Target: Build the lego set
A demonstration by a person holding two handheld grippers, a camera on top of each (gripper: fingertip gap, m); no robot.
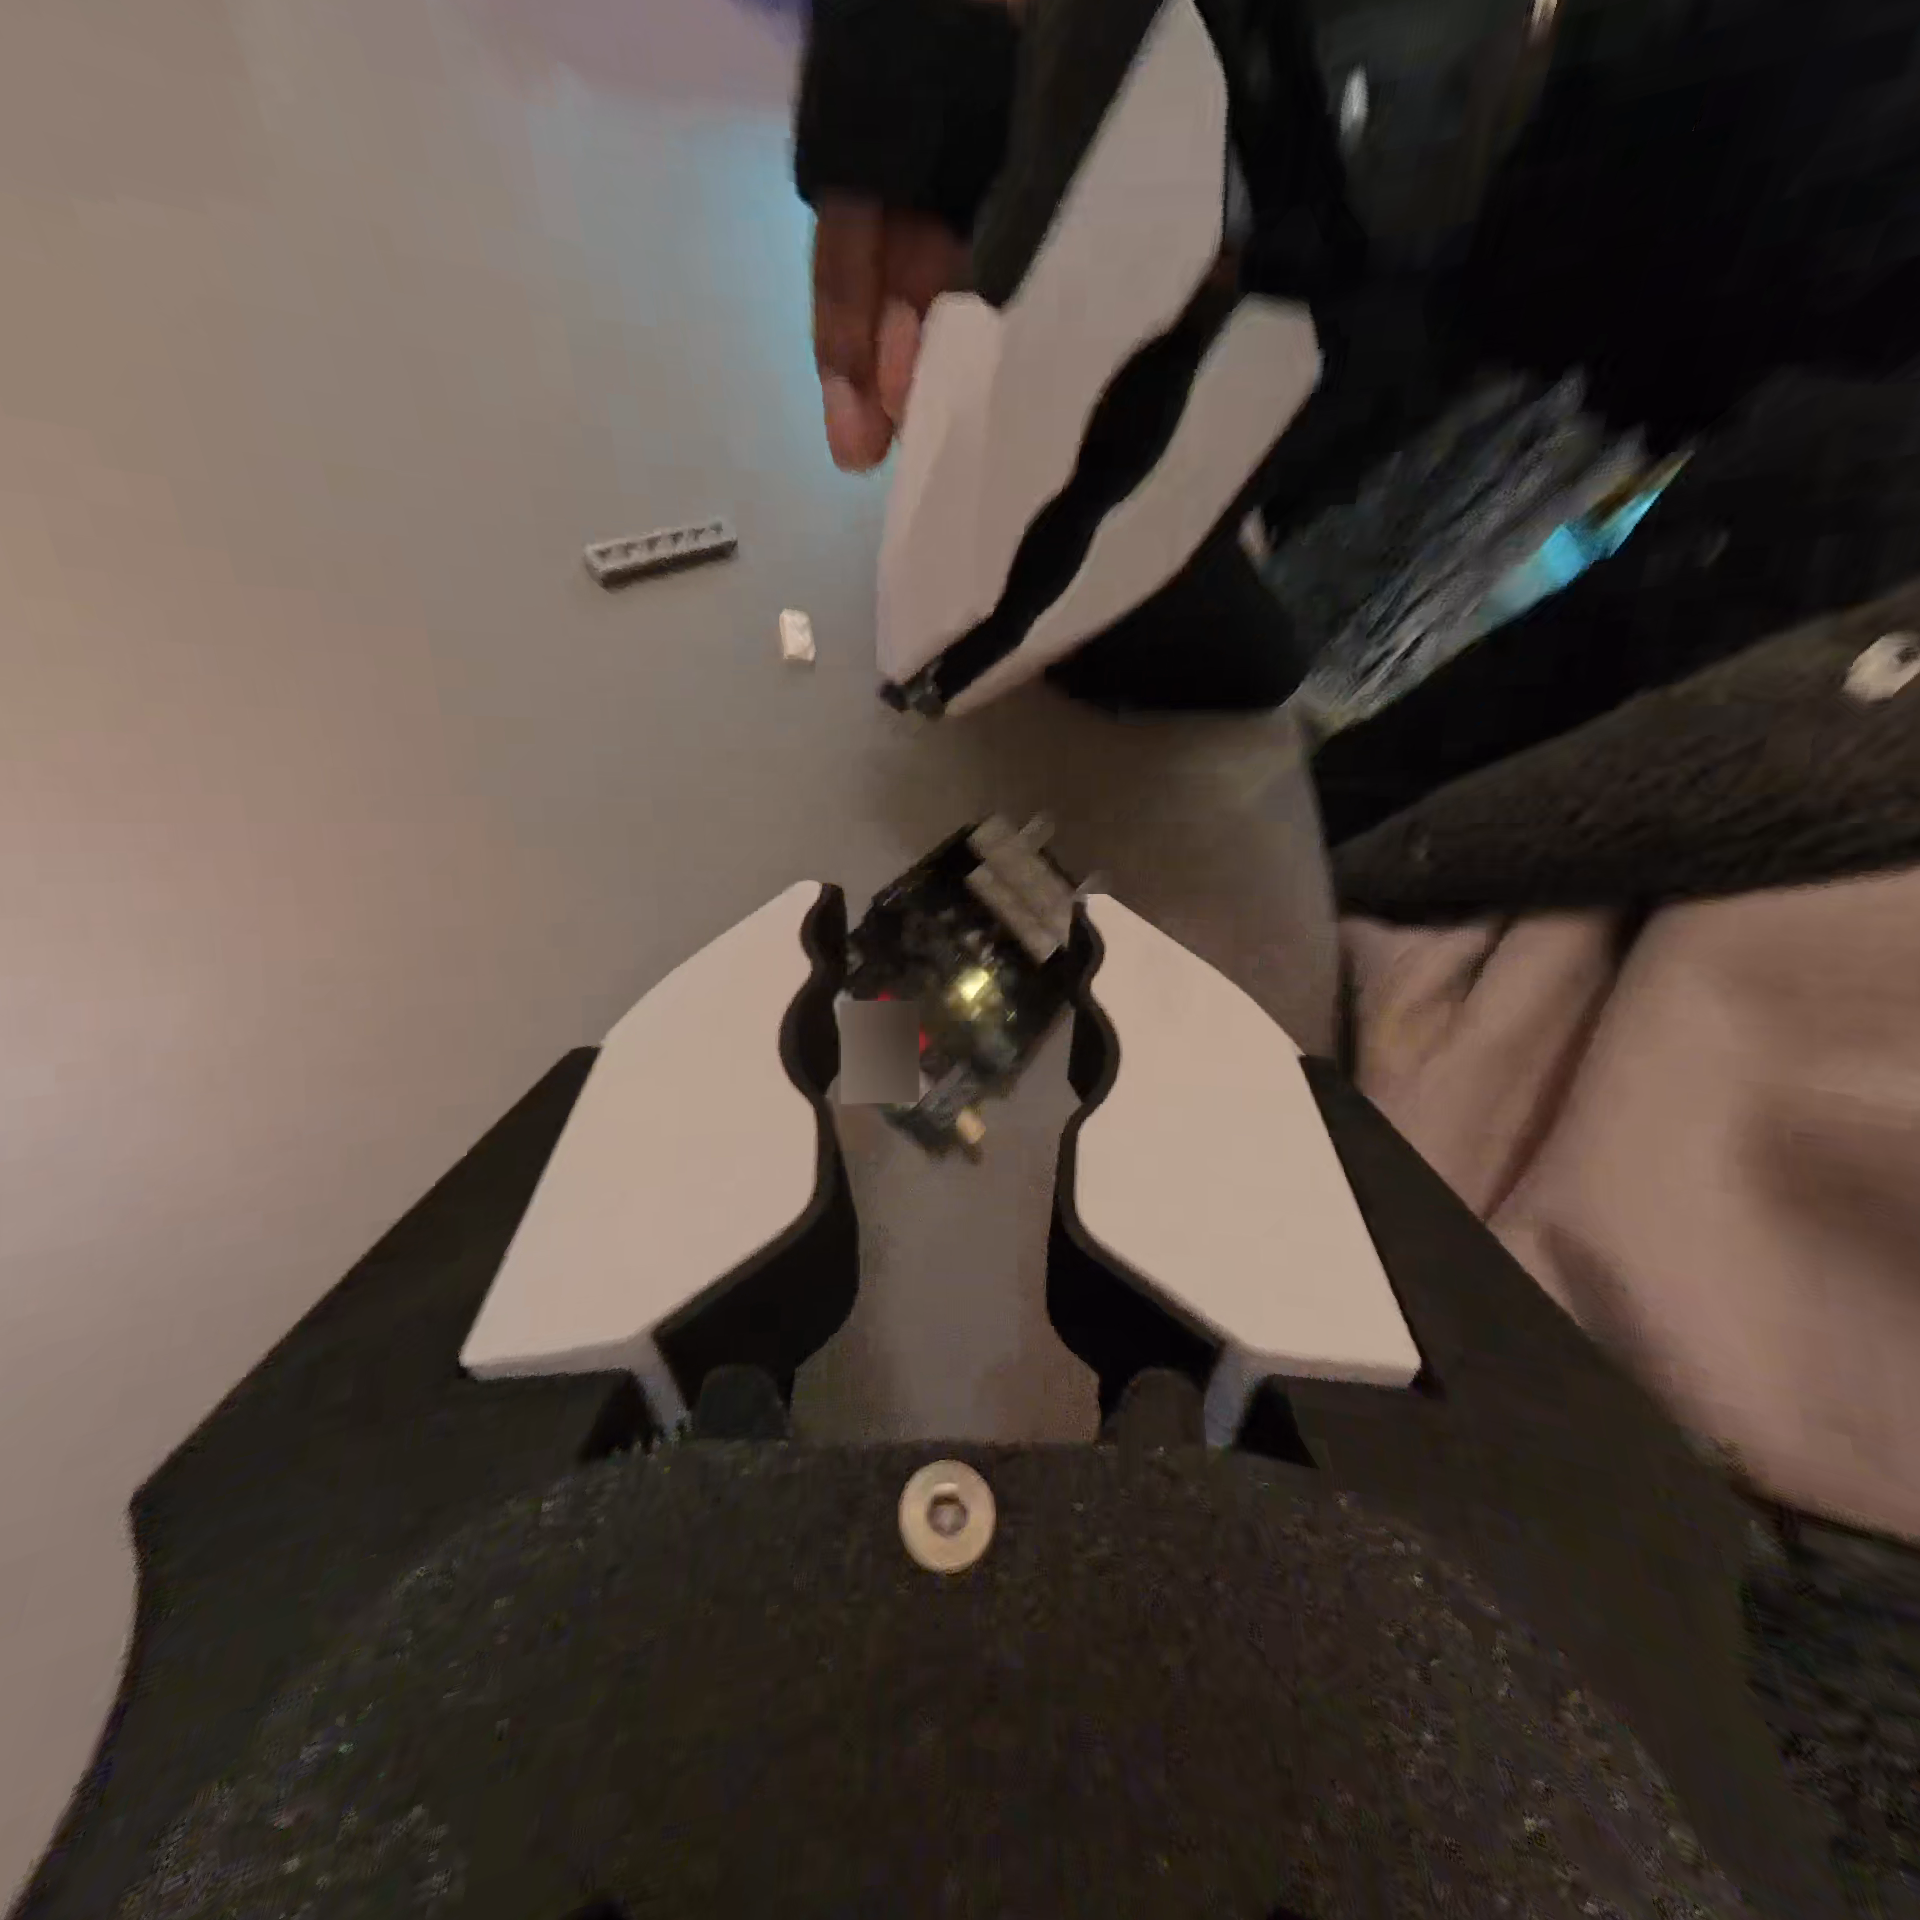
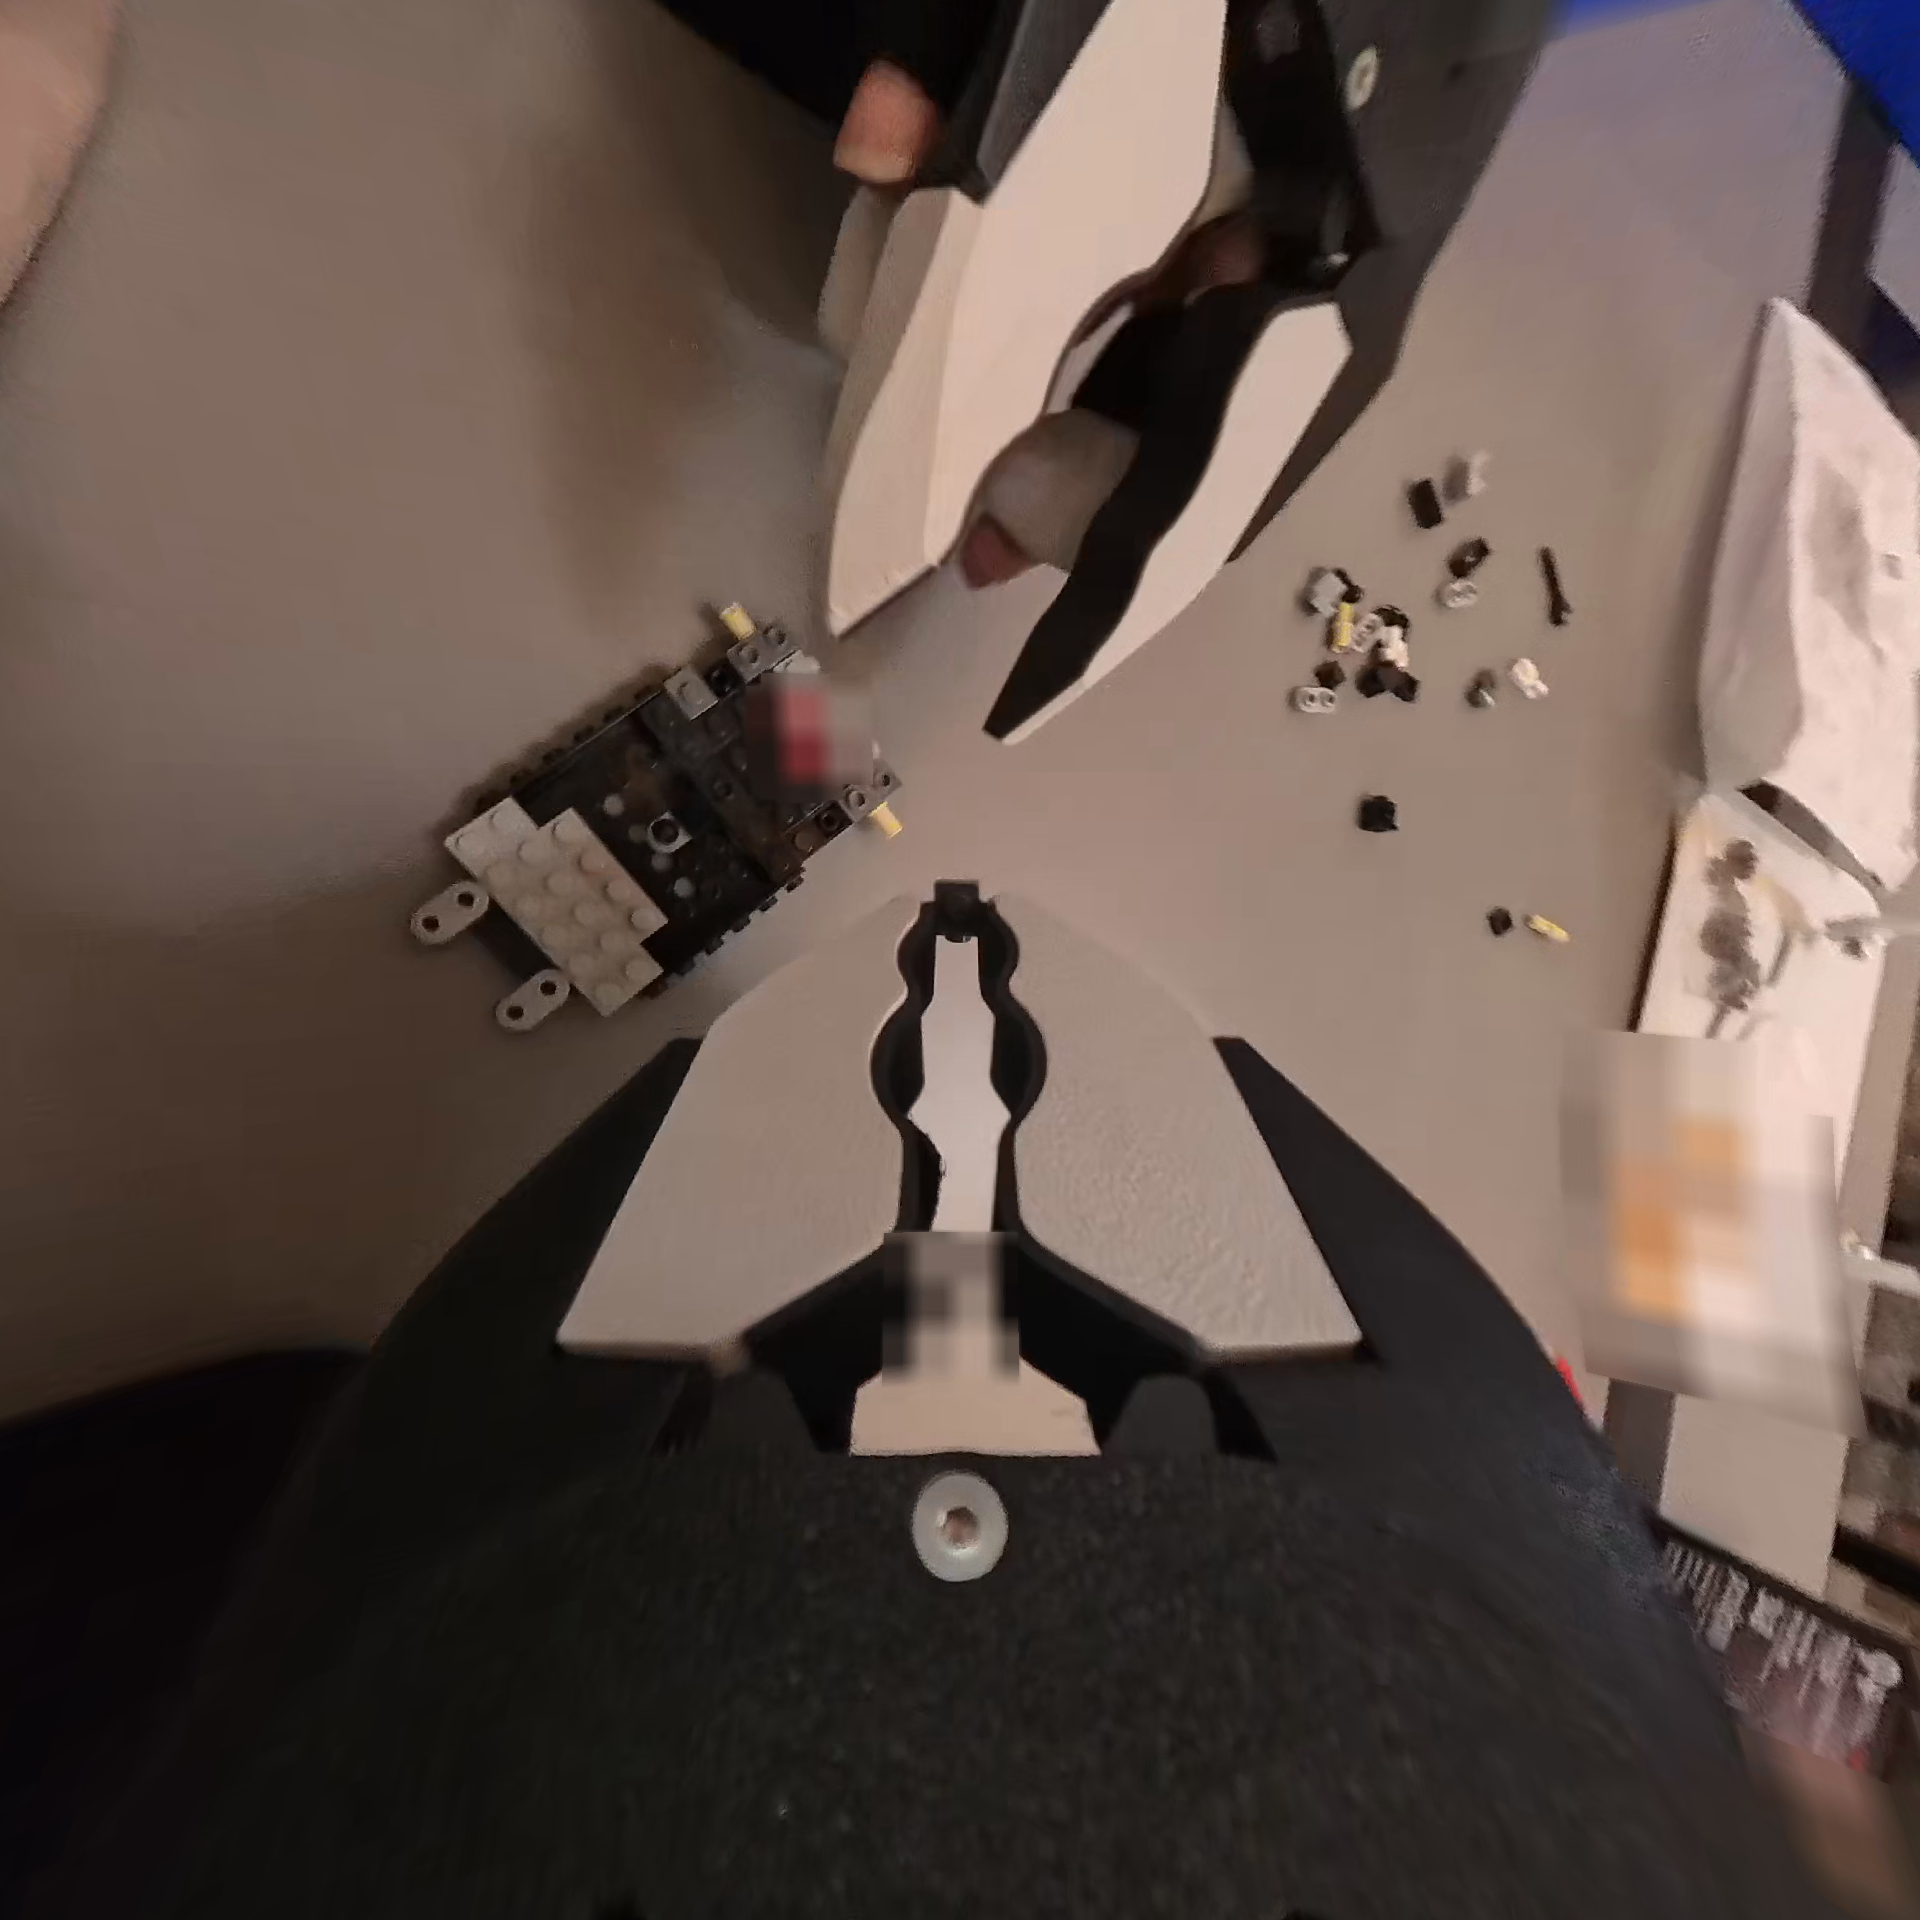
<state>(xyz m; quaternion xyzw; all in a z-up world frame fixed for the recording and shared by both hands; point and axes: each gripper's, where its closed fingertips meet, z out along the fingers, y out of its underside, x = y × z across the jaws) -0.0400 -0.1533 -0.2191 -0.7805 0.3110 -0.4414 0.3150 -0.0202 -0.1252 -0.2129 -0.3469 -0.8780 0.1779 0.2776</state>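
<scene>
On the left of the right wrist view, the car base lies flat on the grey table. It is mostly black, with light grey bricks at one end and small yellow pegs sticking out near the other. We think it is light and stiff, but the little parts on its edges could pop off if we squeeze them. The best place to hold it looks like the two long black sides, in the middle, away from the pegs and the thin grey tabs.

In the middle, our right gripper has its fingers almost together, pinching a small black piece right at the tips. That piece is tiny and smooth (it could flip out easily), so a soft, steady pinch is best.

Our left gripper has its fingers apart and holds nothing. In its own view the base shows in the gap between them, but the right wrist view shows the base resting on the table with that gripper up above it.

Farther right, well apart from the base, lie the loose pieces, and past them a white bag.
</scene>
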